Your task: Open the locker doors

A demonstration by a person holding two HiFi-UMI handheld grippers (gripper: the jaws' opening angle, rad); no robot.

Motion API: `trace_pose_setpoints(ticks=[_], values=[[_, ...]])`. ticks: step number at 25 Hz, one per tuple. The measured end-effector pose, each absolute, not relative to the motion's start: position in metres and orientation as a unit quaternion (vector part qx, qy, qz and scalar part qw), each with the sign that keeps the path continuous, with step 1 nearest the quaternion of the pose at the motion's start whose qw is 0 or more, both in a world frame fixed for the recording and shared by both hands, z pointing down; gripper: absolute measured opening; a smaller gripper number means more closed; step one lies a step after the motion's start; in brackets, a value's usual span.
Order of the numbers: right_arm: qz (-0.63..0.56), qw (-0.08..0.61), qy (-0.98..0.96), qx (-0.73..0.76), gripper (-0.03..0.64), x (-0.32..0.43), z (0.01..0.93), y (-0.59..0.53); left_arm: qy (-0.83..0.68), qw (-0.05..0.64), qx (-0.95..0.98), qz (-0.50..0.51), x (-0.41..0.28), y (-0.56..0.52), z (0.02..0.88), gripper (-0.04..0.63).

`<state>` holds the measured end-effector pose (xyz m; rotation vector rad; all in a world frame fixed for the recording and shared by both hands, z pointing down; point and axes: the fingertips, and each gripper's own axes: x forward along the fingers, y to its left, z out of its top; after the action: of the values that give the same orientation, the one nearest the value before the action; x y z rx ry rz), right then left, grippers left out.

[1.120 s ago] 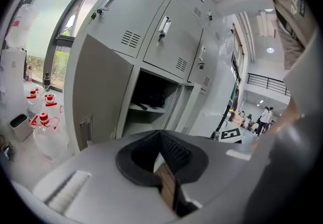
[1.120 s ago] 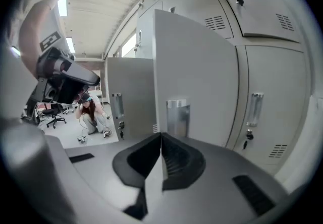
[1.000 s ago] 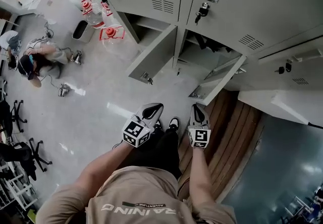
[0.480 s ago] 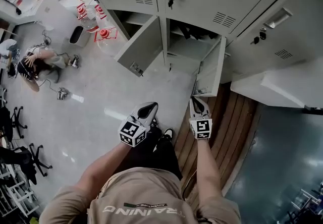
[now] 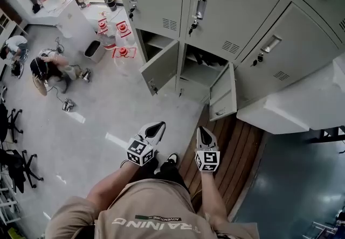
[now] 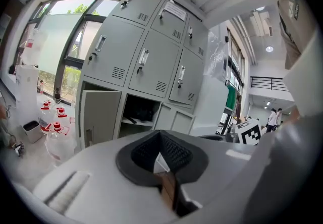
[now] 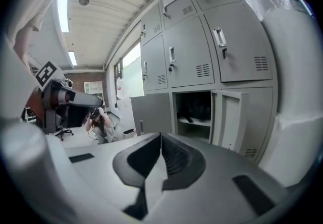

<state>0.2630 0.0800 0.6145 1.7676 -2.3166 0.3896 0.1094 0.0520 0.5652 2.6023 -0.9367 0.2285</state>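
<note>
Our left tongs (image 5: pixel 154 127) and right tongs (image 5: pixel 204 136) hang well apart from the lockers (image 5: pixel 237 12), each with jaws pressed together on nothing. At twelve o'clock, the bottom row's left door (image 5: pixel 161 65) and right door (image 5: pixel 222 92) stand open.

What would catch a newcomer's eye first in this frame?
The left open grey metal locker door and the right open grey metal locker door hang ajar in the bottom row, mid-picture in the head view. Below them, the left gripper and right gripper are shut and empty. Clear red-capped water bottles stand to their left.
</note>
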Motion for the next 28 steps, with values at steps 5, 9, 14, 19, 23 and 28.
trace_pose_setpoints(ticks=[5,9,14,19,23,28], values=[[0.138,0.08,-0.79,0.592,0.012,0.226,0.573,0.095,-0.33,0.166,0.927,0.067,0.08,0.06,0.544,0.006],[0.128,0.068,-0.788,0.598,0.012,0.194,0.546,0.104,-0.316,0.149,0.935,0.063,0.055,0.068,0.533,0.006],[0.117,0.055,-0.77,0.625,0.012,0.149,0.511,0.123,-0.286,0.133,0.947,0.059,0.019,0.084,0.512,0.006],[0.095,0.047,-0.765,0.635,0.012,0.105,0.484,0.136,-0.264,0.119,0.956,0.053,-0.011,0.087,0.5,0.006],[0.086,0.034,-0.758,0.646,0.012,0.086,0.467,0.149,-0.262,0.108,0.958,0.05,-0.029,0.089,0.491,0.006],[0.065,0.039,-0.767,0.638,0.012,0.08,0.445,0.163,-0.28,0.105,0.953,0.044,-0.038,0.094,0.478,0.006]])
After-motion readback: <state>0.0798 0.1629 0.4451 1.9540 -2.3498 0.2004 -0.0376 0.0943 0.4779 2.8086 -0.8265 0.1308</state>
